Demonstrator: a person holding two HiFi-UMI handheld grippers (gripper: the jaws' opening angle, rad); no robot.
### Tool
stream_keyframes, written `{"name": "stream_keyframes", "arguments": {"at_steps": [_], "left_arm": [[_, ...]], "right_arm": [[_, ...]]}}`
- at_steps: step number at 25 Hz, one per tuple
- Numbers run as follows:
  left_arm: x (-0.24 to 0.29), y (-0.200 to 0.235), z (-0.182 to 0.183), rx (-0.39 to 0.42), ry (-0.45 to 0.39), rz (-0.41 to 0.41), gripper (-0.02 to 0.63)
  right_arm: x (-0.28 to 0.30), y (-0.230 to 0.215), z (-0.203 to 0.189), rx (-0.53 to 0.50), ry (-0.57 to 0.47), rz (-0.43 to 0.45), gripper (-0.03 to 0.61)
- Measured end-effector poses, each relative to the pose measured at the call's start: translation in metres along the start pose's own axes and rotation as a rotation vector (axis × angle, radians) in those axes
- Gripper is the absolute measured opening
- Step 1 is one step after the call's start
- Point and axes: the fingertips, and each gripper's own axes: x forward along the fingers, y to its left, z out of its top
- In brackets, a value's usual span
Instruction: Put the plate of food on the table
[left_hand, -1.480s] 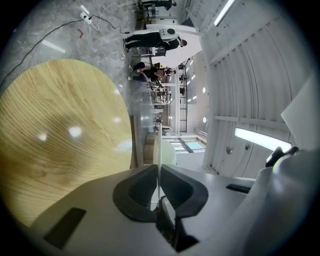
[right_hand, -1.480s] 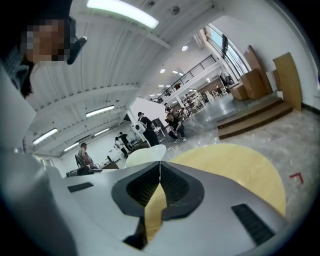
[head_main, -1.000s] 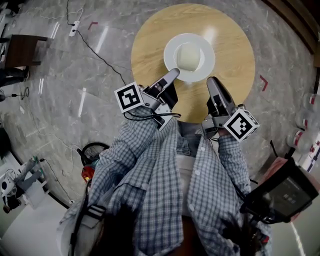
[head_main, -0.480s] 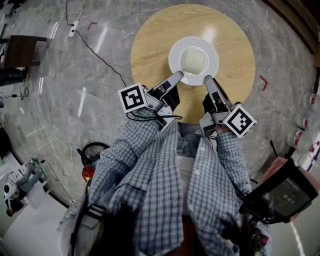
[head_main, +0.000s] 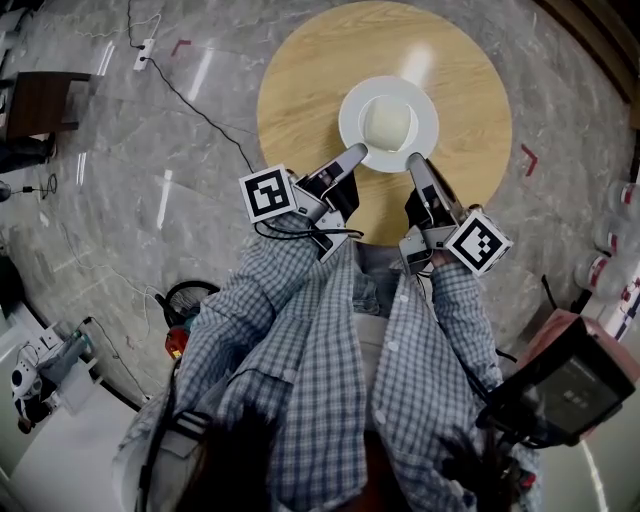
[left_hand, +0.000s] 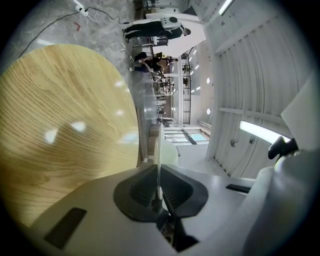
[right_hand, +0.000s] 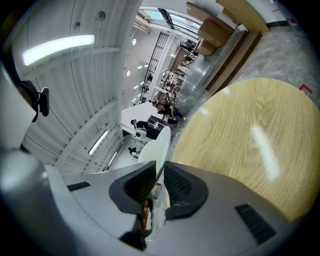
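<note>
A white plate (head_main: 420, 110) carrying a pale round mound of food (head_main: 388, 122) is over the round wooden table (head_main: 310, 80). My left gripper (head_main: 357, 152) is shut on the plate's near-left rim, and my right gripper (head_main: 412, 160) is shut on its near-right rim. In the left gripper view the rim (left_hand: 158, 150) runs edge-on between the dark pads of the left gripper (left_hand: 158, 172), with the table (left_hand: 60, 125) to the left. The right gripper view shows the rim (right_hand: 156, 145) pinched in the right gripper (right_hand: 160, 172). I cannot tell whether the plate touches the wood.
Grey marble floor surrounds the table. A power strip with a cable (head_main: 146, 50) lies at the upper left near a dark stool (head_main: 40, 100). A red floor mark (head_main: 528, 160) sits right of the table. A dark device (head_main: 565, 385) is at the lower right.
The plate and both grippers moved a little to the right and farther over the table, the right gripper closing in on the rim. Almost nothing moved in the last half second.
</note>
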Motion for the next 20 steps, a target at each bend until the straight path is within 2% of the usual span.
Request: {"name": "stream_keyframes", "arguments": {"at_steps": [20], "left_arm": [[0.008, 0.037, 0.002, -0.013, 0.020, 0.056, 0.020]], "right_arm": [[0.010, -0.035, -0.012, 0.039, 0.069, -0.035, 0.055]]}}
